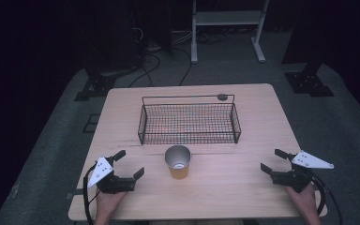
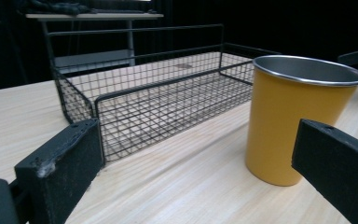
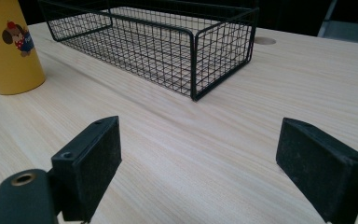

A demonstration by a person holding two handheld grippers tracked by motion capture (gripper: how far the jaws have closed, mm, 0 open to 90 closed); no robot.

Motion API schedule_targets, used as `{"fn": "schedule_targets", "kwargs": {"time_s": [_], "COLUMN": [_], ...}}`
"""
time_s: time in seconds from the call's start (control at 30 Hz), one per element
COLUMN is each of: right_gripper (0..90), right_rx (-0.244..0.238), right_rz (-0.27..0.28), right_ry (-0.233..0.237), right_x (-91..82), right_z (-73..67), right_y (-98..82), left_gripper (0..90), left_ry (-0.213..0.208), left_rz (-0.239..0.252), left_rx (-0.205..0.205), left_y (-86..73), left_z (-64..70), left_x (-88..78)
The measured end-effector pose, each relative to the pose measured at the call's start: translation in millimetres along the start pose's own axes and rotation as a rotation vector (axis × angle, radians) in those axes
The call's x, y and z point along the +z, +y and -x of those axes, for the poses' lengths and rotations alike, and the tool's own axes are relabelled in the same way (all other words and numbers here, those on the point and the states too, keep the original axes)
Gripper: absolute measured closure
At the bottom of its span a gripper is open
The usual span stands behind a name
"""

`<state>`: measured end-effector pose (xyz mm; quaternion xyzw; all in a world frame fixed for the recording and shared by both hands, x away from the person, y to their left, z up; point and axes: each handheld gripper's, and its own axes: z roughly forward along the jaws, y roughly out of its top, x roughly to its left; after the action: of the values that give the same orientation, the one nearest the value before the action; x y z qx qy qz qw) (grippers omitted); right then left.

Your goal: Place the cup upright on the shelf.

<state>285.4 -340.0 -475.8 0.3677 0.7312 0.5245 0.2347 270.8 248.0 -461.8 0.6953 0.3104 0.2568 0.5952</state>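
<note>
A yellow metal cup (image 1: 178, 161) with a silver inside stands upright on the wooden table (image 1: 234, 192), just in front of an empty black wire basket (image 1: 189, 123). My left gripper (image 1: 130, 163) rests open at the front left, its jaws pointing toward the cup. In the left gripper view the cup (image 2: 293, 116) stands ahead, right of centre, with the basket (image 2: 158, 93) behind it. My right gripper (image 1: 271, 160) lies open at the front right with nothing between its jaws. In the right gripper view, the cup (image 3: 9, 51) carries a cartoon dog print, and the basket (image 3: 158, 37) lies beyond.
A round cable hole (image 1: 222, 97) sits in the tabletop behind the basket. Beyond the table stand a white-framed stand (image 1: 227, 18), dark stand bases (image 1: 309, 82) and floor cables (image 1: 154, 61). Bare wood lies between each gripper and the cup.
</note>
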Motion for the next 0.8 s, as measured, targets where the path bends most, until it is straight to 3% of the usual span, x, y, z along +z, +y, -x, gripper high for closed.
{"fn": "schedule_targets", "kwargs": {"time_s": [0.47,0.8], "right_gripper": [12.9,12.9], "right_rx": [-0.002,-0.002], "right_rz": [0.001,-0.001], "right_ry": [0.003,0.002], "right_x": [0.0,0.1], "right_z": [-0.2,-0.3], "right_y": [0.0,0.1], "left_gripper": [1.0,1.0], "left_ry": [-0.060,-0.104], "left_rz": [-0.006,-0.032], "left_rx": [0.030,0.087], "left_y": [1.9,4.7], "left_z": [12.9,33.4], "left_x": [6.4,20.7]}}
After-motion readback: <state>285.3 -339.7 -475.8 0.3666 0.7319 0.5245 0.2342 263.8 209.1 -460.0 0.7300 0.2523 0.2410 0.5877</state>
